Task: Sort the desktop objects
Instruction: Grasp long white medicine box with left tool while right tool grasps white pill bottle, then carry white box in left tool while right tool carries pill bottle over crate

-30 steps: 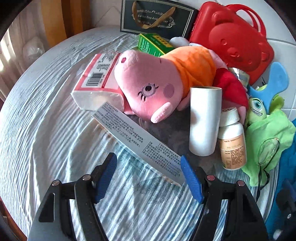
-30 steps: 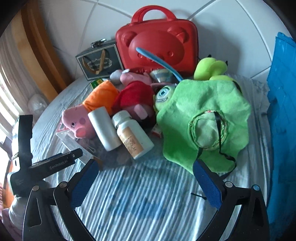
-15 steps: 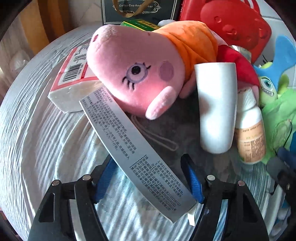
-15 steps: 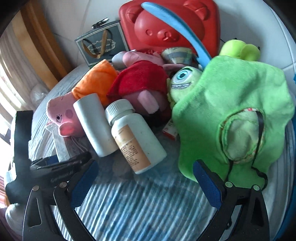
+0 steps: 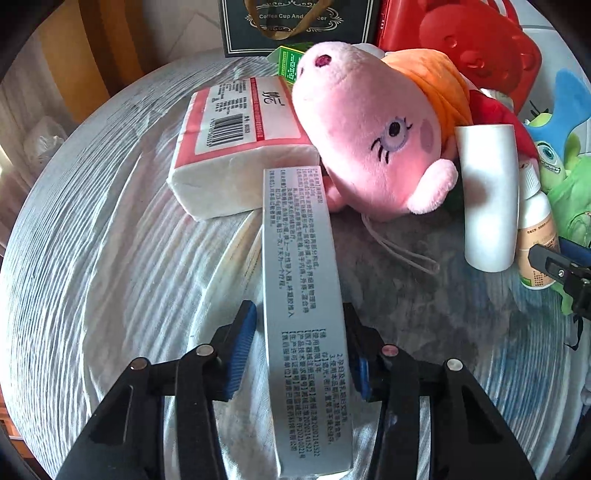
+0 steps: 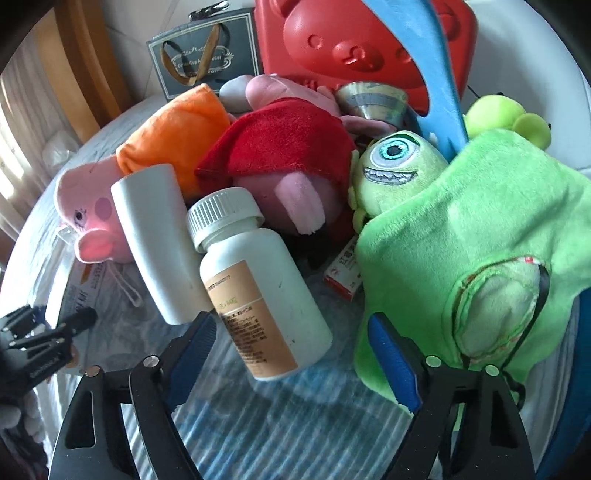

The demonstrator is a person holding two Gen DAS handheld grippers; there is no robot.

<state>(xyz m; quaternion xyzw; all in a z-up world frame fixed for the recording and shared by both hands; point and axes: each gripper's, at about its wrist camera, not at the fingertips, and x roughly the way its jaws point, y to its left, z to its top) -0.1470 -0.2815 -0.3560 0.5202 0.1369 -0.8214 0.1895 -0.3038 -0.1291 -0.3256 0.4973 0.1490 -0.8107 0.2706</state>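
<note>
A long grey printed box lies on the striped cloth and runs lengthwise between the fingers of my left gripper. The jaws are closing, with a thin gap left at the left pad. In the right wrist view a white pill bottle with a tan label lies on its side. Its base sits between the fingers of my right gripper, whose jaws are closing with room on both sides. A white cylinder leans against the bottle's left side.
A pink pig plush and a tissue pack lie beyond the grey box. Green plush cloth, a one-eyed monster toy, a red bear case, a dark gift bag and a blue comb crowd the back.
Both grippers have sunk toward the table. The left jaws narrowed around the grey box, now lying straight between them. The right jaws narrowed with the pill bottle between them.
</note>
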